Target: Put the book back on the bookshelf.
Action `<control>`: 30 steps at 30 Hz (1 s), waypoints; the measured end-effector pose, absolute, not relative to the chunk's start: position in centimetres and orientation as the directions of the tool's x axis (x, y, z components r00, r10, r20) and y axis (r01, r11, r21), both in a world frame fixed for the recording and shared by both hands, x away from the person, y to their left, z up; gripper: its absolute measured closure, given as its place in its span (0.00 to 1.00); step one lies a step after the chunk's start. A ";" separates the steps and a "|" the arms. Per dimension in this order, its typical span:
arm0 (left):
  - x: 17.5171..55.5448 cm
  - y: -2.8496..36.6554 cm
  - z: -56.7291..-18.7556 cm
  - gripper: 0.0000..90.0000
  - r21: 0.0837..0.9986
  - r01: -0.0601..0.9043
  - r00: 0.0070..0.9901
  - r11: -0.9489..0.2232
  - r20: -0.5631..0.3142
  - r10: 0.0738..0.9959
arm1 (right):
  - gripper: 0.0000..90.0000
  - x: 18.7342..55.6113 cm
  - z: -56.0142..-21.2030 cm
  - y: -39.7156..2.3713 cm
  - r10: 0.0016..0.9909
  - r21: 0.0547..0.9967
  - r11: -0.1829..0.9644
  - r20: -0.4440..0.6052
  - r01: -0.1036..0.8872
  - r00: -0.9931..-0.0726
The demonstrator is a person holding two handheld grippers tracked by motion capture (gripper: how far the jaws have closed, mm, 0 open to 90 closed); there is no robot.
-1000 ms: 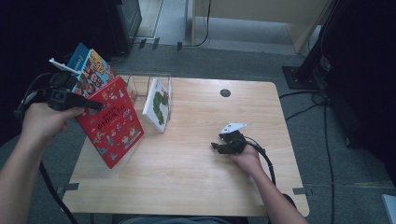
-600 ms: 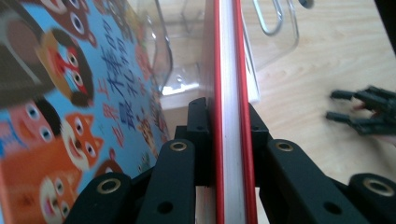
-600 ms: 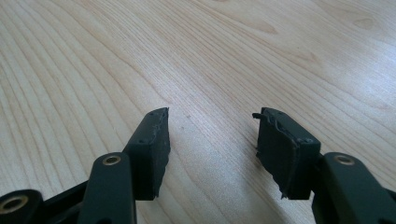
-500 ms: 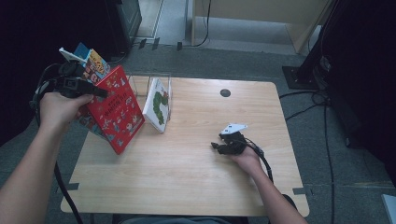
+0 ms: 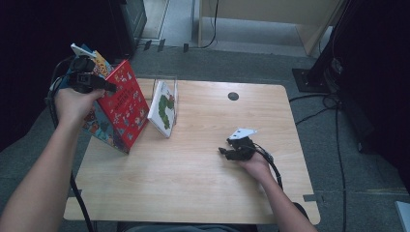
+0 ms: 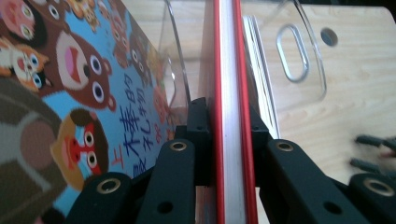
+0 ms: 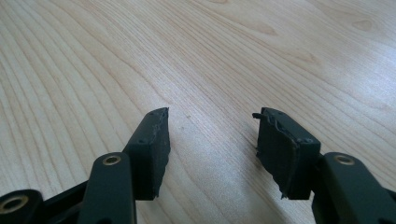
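While left gripper (image 5: 99,87) jaws clamp thin red-covered picture book (image 5: 126,108) by edge, book hangs tilted, above desk (image 5: 193,183) edge. Clear acrylic book holder (image 6: 299,51) just beyond jaws; insertion pending. Right gripper (image 5: 227,152) jaws parted, empty.

The thin red picture book (image 5: 126,107) with many small drawings on its cover stands tilted at the left edge of the light wooden worktop (image 5: 203,183). It is closed, with its top edge up high and its bottom corner low near the worktop's edge. A blue picture book (image 6: 70,93) with cartoon bears and cats lies right against its back. A clear plastic book stand (image 6: 299,51) is just beside it.
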State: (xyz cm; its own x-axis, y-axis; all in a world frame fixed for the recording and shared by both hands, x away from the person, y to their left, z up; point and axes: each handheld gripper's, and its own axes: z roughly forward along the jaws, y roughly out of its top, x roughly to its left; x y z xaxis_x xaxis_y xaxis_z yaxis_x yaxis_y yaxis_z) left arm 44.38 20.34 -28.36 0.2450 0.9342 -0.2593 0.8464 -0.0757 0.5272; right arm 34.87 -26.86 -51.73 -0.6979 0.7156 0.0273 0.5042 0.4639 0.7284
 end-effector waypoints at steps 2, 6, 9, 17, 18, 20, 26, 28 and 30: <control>44.6 20.4 -28.6 0.89 0.538 0.841 0.233 -0.060 -0.260 0.937 | 0.49 34.9 -51.7 -26.9 0.715 0.729 0.463 0.028 0.504 -0.698; 44.8 20.6 -28.9 0.89 0.533 0.845 0.230 -0.054 -0.269 0.935 | 0.49 34.8 -51.8 -26.9 0.714 0.732 0.464 0.024 0.498 -0.700; 44.8 20.4 -28.9 0.88 0.513 0.855 0.239 -0.074 -0.265 0.934 | 0.49 34.8 -51.8 -26.9 0.715 0.733 0.462 0.024 0.499 -0.698; 45.2 20.0 -28.8 0.86 0.430 0.893 0.258 -0.132 -0.250 0.933 | 0.49 34.7 -51.8 -26.9 0.722 0.732 0.457 0.027 0.505 -0.692; 45.3 20.0 -28.8 0.85 0.426 0.894 0.261 -0.139 -0.244 0.934 | 0.49 34.7 -51.8 -26.9 0.721 0.732 0.458 0.025 0.503 -0.693; 45.4 20.1 -28.7 0.85 0.412 0.900 0.266 -0.146 -0.252 0.930 | 0.49 34.7 -51.8 -26.9 0.720 0.733 0.459 0.024 0.502 -0.694; 45.9 19.6 -28.6 0.83 0.363 0.914 0.280 -0.180 -0.243 0.929 | 0.49 34.7 -51.8 -26.9 0.720 0.732 0.458 0.027 0.504 -0.693; 46.0 19.3 -28.6 0.83 0.356 0.914 0.288 -0.195 -0.232 0.929 | 0.49 34.7 -51.8 -26.9 0.720 0.733 0.459 0.026 0.503 -0.694; 46.2 19.1 -28.7 0.83 0.329 0.923 0.286 -0.199 -0.244 0.927 | 0.50 34.7 -51.8 -26.9 0.721 0.732 0.457 0.027 0.505 -0.692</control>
